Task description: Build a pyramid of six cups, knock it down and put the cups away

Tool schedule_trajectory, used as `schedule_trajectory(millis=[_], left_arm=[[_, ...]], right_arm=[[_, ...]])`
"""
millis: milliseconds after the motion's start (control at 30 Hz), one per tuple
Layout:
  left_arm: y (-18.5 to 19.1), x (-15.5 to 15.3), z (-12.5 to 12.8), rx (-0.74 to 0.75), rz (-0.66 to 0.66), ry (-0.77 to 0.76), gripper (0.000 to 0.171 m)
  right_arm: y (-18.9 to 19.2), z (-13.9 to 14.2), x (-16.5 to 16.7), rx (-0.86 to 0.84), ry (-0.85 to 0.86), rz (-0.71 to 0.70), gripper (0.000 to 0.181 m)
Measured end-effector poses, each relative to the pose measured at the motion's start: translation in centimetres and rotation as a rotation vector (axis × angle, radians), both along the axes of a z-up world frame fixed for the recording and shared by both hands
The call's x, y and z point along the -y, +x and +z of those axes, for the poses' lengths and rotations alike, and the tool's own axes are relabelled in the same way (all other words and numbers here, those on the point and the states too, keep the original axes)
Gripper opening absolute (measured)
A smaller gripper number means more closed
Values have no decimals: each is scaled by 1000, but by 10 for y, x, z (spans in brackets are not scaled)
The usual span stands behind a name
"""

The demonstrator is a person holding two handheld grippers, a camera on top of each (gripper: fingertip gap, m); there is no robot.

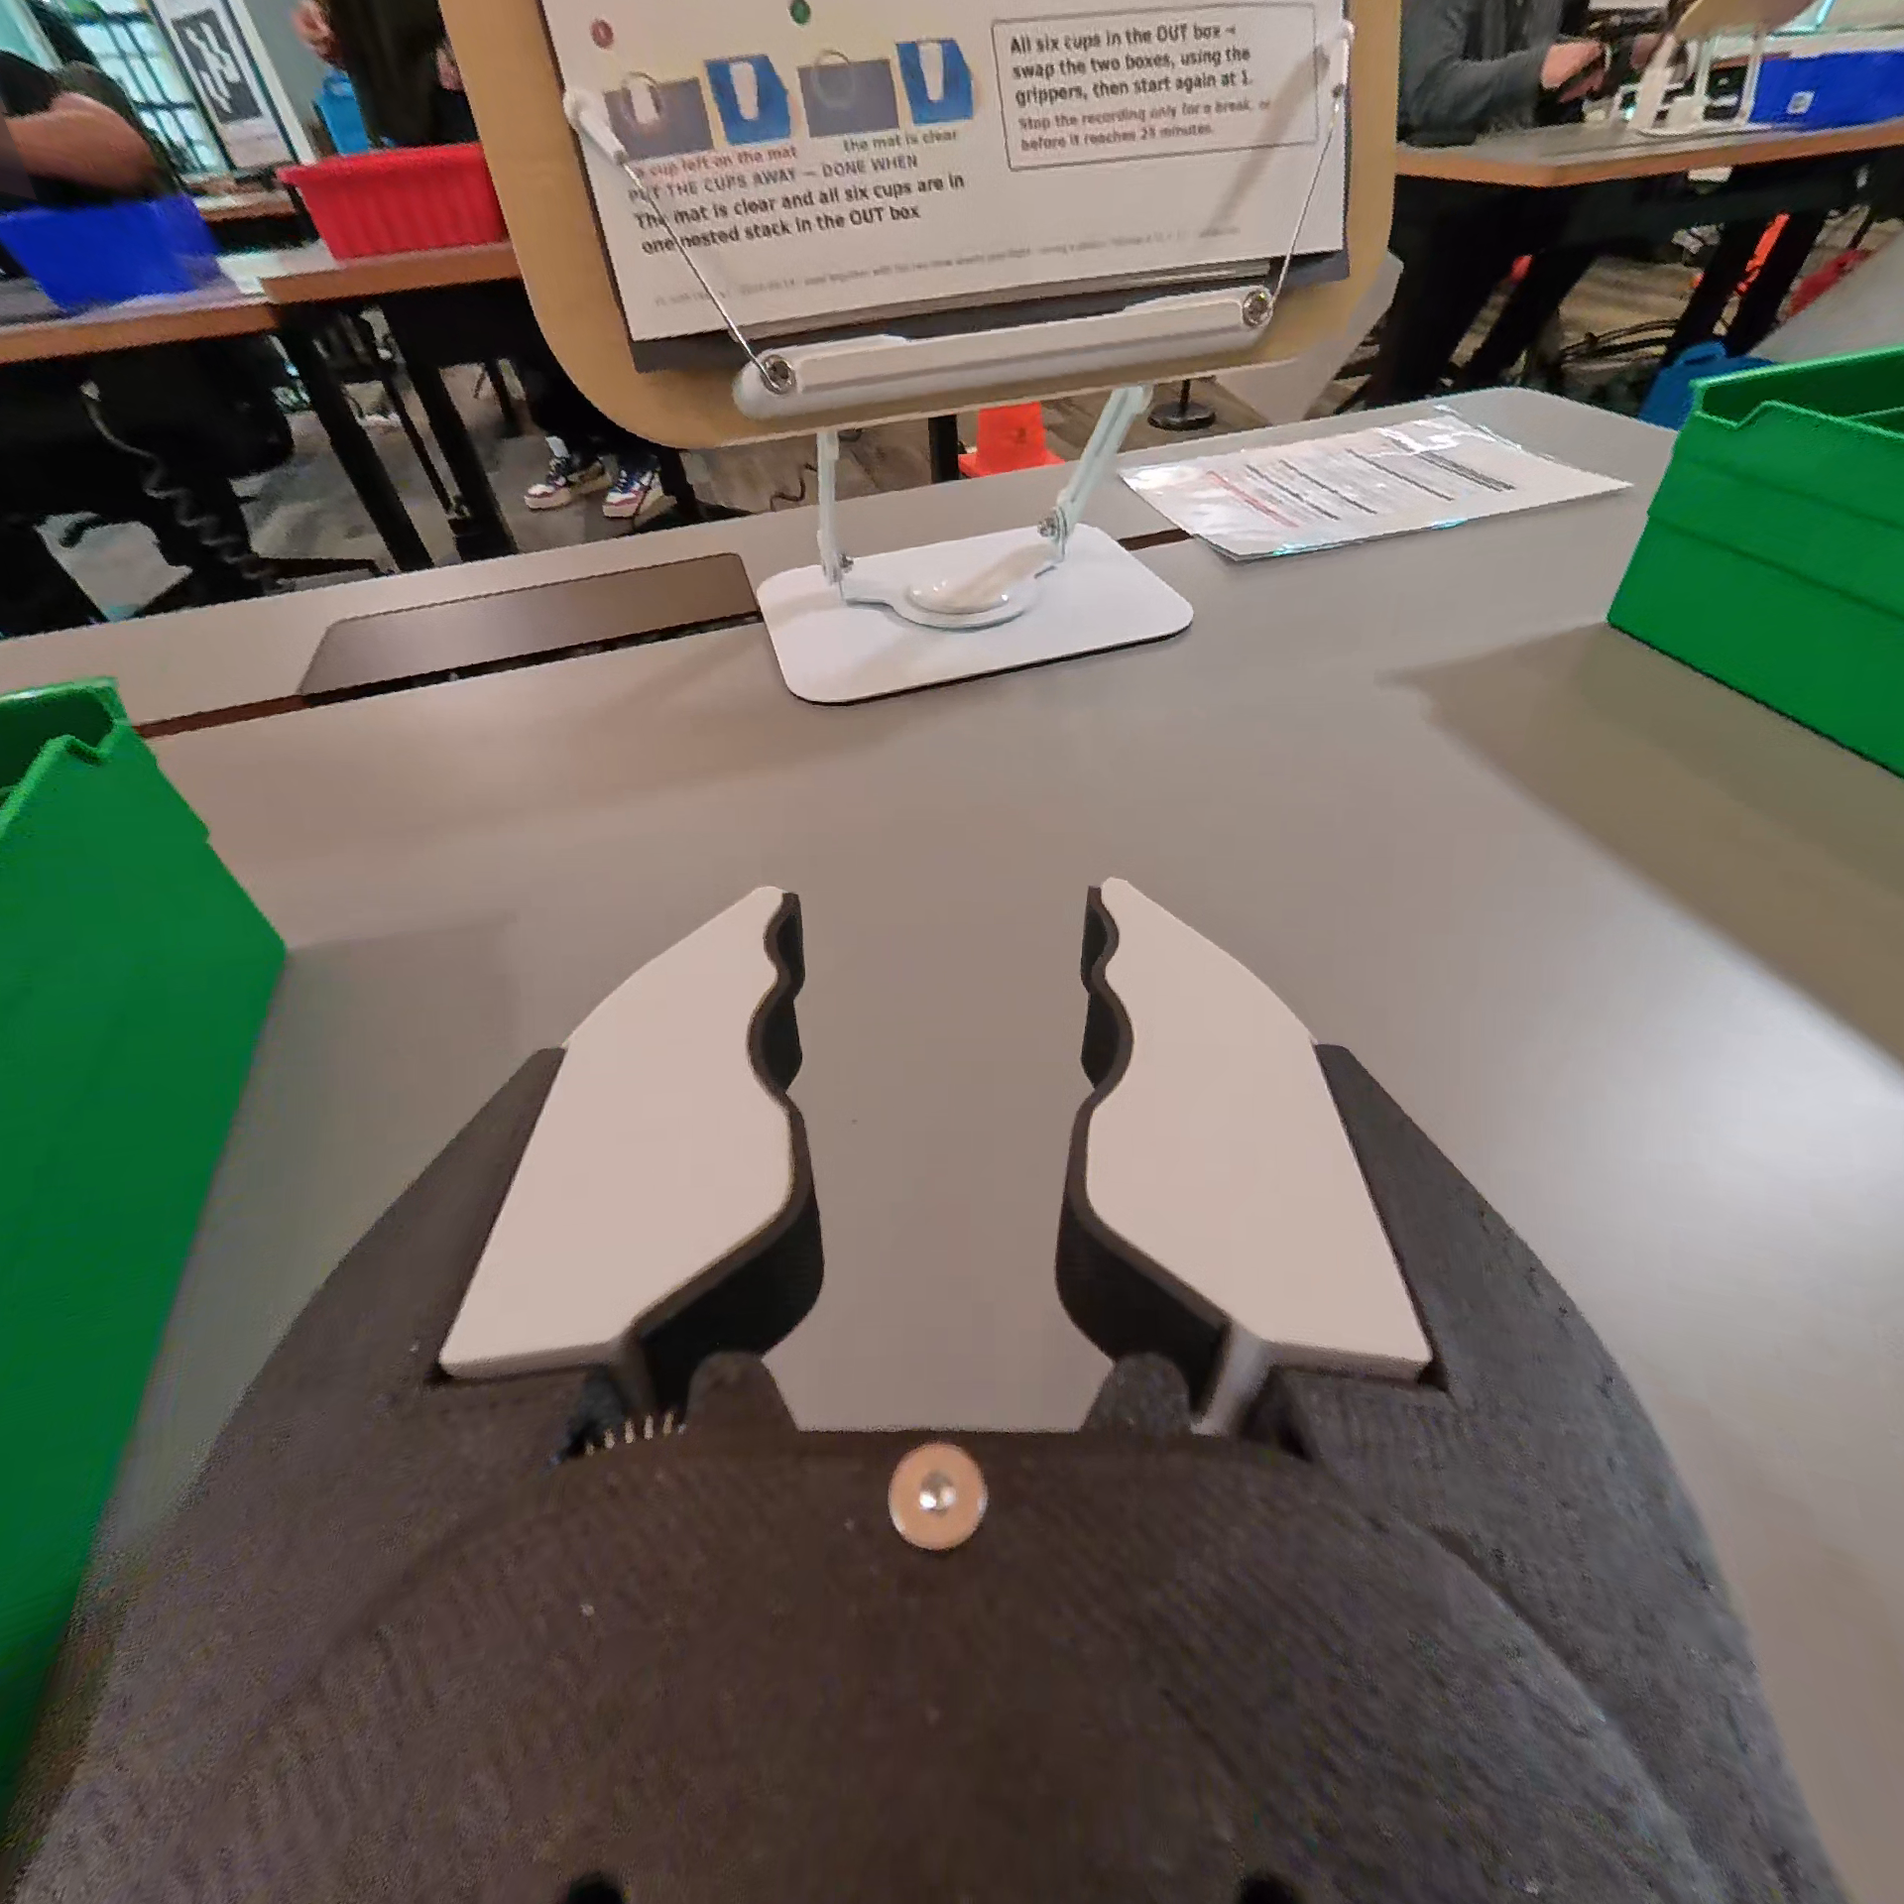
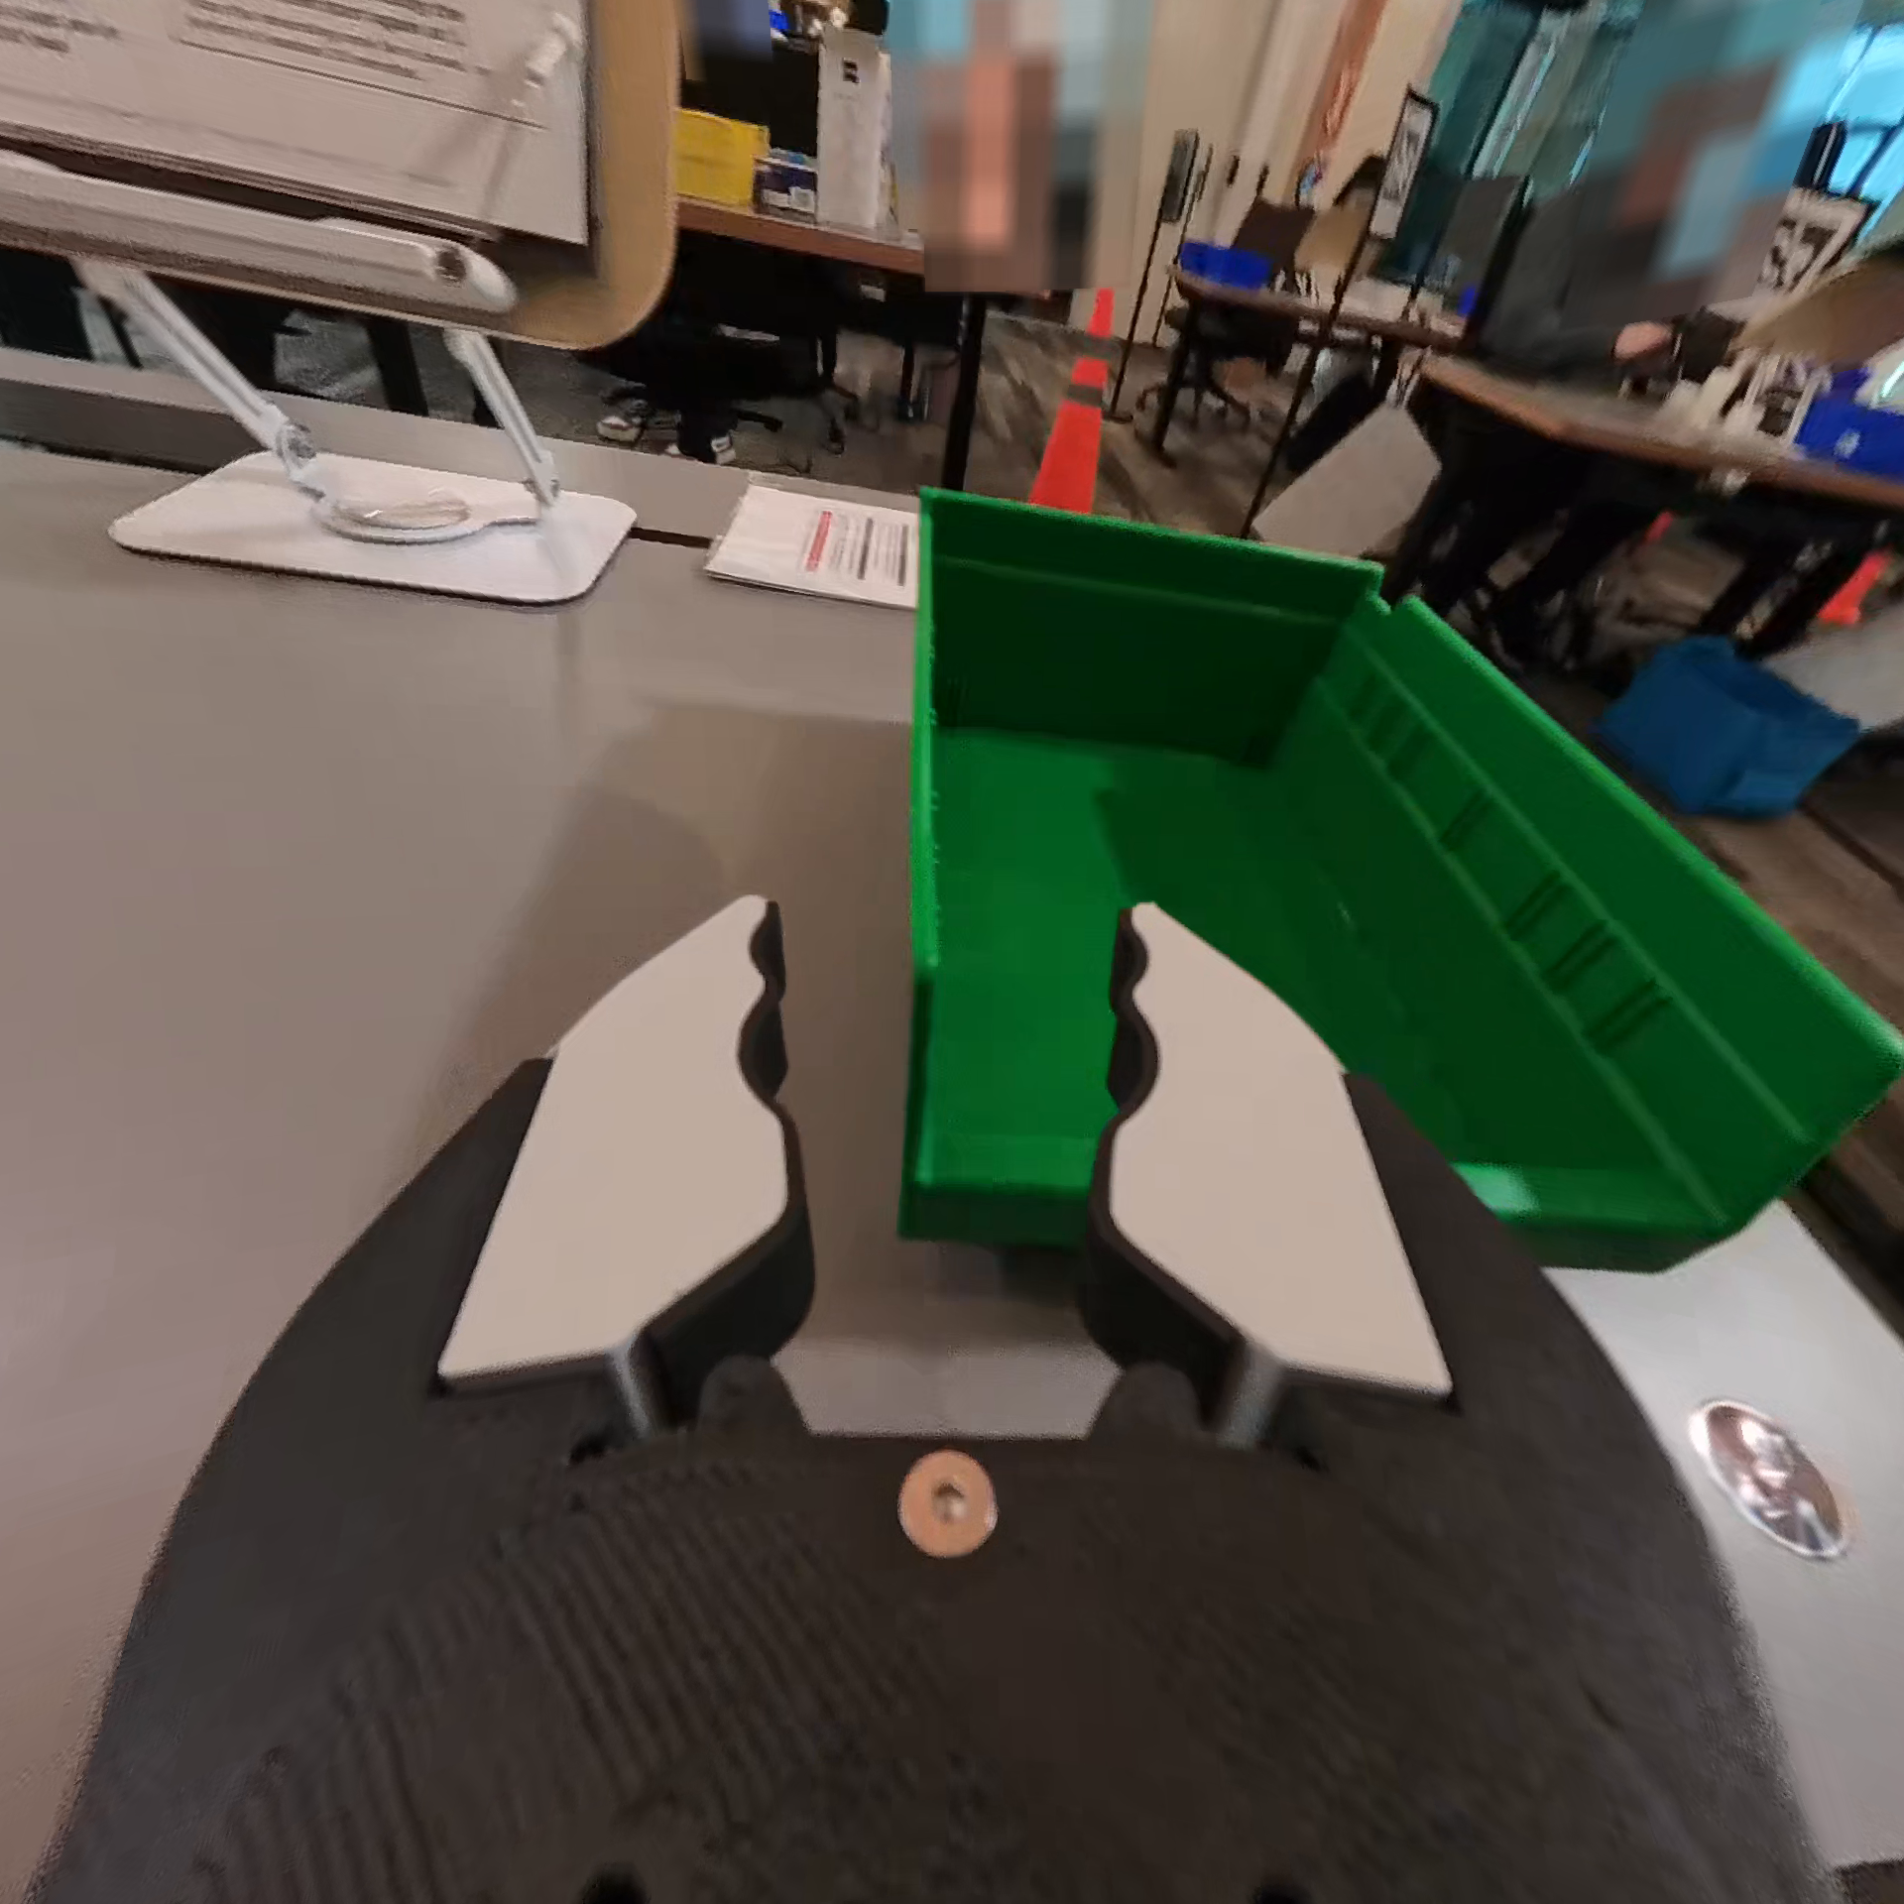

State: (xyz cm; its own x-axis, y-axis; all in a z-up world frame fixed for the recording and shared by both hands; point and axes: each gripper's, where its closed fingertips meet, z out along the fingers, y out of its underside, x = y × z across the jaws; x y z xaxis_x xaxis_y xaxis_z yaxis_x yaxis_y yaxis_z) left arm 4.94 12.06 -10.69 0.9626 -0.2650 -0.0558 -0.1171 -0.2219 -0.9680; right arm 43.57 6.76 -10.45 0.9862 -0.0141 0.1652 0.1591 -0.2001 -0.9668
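A printed sheet (image 1: 927, 155) is sitting on a white stand (image 1: 979, 608) straight ahead of the left gripper (image 1: 940, 907), and a laminated page (image 1: 1370, 489) is lying ahead to its right. The left gripper is hanging wide apart and holding nothing over the grey table (image 1: 927, 783), a green bin (image 1: 113, 1030) just to its left. The right gripper (image 2: 948, 917) is gaping equally wide, holding nothing, its right finger (image 2: 1236, 1133) overlapping another green bin (image 2: 1185, 824)
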Motion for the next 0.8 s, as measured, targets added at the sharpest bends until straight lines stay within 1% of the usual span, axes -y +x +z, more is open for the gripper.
schedule_trajectory(millis=[67, 100, 133, 200, 233, 267, 300, 367, 433, 667, 800], left_arm=[[1, -1, -3, 25, -13, -25, 53], [1, -1, -5, 43, -15, -36, 53], [0, 0, -5, 62, -15, -45, 53], [-4, 0, -6, 104, -9, -60, 52], [-6, 0, -7, 126, -8, -71, 52], [-8, 0, -8, 146, -10, -85, 52], [-9, 0, -9, 165, -10, -96, 52], [-13, 1, -10, 194, -6, -107, 52], [-16, 3, -9, 206, 0, -105, 51], [-19, 5, -11, 184, 4, -111, 51], [-19, 5, -13, 178, 3, -116, 51]], right_arm=[[10, -3, -8, -55, 1, -13, 60], [11, -4, -12, -70, -2, -1, 55], [8, -10, -16, -77, -29, 27, 54], [-1, -31, -20, -66, -136, 77, 52], [-2, -38, -21, -38, -168, 82, 41], [0, -39, -23, 1, -171, 65, 25], [1, -37, -24, 37, -156, 53, 4], [1, -35, -25, 61, -152, 60, 5], [5, -35, -26, 39, -155, 51, 4], [44, -36, -34, -64, -171, -12, 5], [51, -36, -37, -52, -168, 15, 4]])
